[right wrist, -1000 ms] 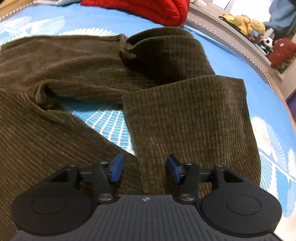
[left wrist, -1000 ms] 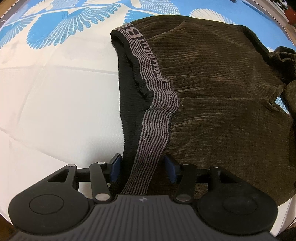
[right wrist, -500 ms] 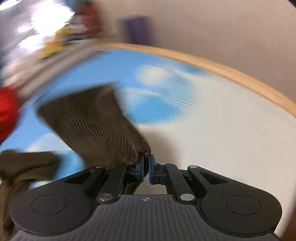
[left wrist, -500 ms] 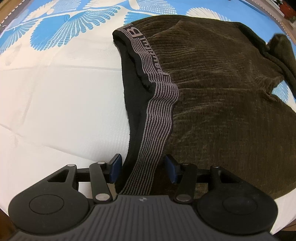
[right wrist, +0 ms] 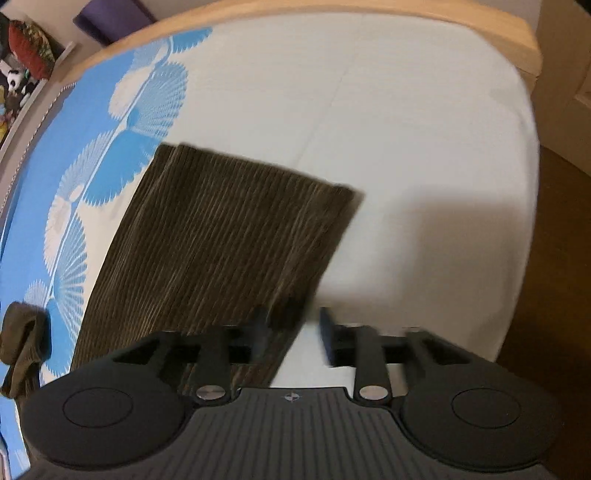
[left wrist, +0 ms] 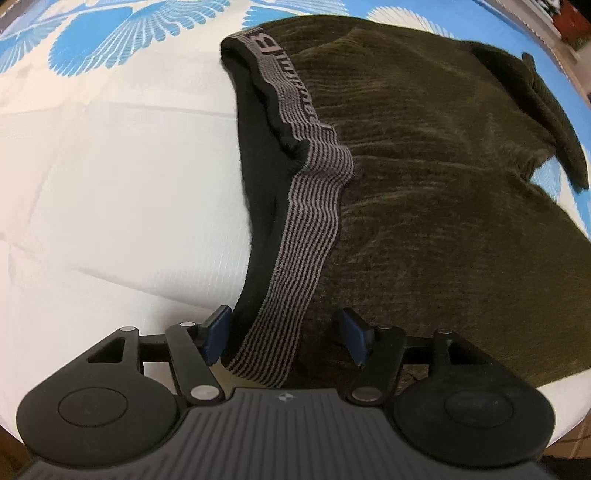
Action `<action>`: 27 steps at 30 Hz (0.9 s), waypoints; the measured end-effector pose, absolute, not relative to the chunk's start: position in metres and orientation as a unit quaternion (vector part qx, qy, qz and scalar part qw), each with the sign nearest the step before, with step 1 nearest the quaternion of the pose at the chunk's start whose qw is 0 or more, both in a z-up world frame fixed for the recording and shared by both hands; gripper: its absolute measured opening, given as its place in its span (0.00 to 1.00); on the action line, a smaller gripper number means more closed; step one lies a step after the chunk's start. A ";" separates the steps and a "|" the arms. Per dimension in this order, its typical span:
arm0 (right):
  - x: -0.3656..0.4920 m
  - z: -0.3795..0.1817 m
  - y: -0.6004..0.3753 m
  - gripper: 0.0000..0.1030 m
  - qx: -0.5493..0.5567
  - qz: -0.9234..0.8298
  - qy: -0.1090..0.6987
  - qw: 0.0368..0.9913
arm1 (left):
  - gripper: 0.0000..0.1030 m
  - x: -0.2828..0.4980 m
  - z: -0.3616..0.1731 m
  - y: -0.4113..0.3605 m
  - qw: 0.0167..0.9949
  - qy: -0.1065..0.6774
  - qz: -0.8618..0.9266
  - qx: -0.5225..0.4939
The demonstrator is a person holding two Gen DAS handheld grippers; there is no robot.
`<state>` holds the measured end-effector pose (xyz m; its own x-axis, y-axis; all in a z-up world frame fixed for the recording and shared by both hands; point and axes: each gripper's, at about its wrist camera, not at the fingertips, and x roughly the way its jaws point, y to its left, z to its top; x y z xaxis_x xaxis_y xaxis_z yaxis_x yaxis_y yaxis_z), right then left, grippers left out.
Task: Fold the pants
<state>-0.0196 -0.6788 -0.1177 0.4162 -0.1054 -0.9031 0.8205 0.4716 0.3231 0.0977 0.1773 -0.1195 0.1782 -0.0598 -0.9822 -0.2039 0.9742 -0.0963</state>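
We have just swung 1 leg (right wrist: 207,236) of the pants (left wrist: 443,192) across the bed (right wrist: 406,129); it lies flat ahead of our right gripper (right wrist: 291,328), whose jaws are opening off its edge, and our left gripper (left wrist: 284,336) widens astride the waistband (left wrist: 295,236), both letting go

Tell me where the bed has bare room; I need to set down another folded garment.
Free: white sheet left of the waistband, and beyond the leg hem toward the wooden bed edge. Crowded: the pants.
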 end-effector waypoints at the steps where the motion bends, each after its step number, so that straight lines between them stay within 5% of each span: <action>1: -0.021 -0.113 -0.673 0.38 0.400 -0.313 0.442 0.740 | 0.64 0.097 -0.120 0.175 0.762 0.640 0.044 -0.093; 2: -0.021 -0.111 -0.670 0.38 0.393 -0.310 0.445 0.743 | 0.61 0.097 -0.120 0.172 0.764 0.639 0.041 -0.074; 5: -0.013 -0.108 -0.665 0.03 0.358 -0.321 0.456 0.748 | 0.27 0.092 -0.120 0.166 0.771 0.636 0.032 -0.029; 9: -0.016 -0.098 -0.665 0.02 0.368 -0.340 0.432 0.750 | 0.10 0.087 -0.111 0.168 0.782 0.622 0.021 -0.024; 22: -0.039 -0.041 -0.635 0.01 0.332 -0.323 0.345 0.816 | 0.06 0.040 -0.038 0.203 0.849 0.515 -0.006 -0.118; 27: -0.050 -0.031 -0.638 0.01 0.323 -0.359 0.332 0.810 | 0.06 0.033 -0.041 0.219 0.825 0.550 0.013 -0.130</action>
<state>-0.0502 -0.6384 -0.0308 0.5216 -0.3678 -0.7699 0.7967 0.5329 0.2852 0.0334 0.2187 -0.0411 0.3952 -0.1225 -0.9104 -0.1642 0.9657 -0.2012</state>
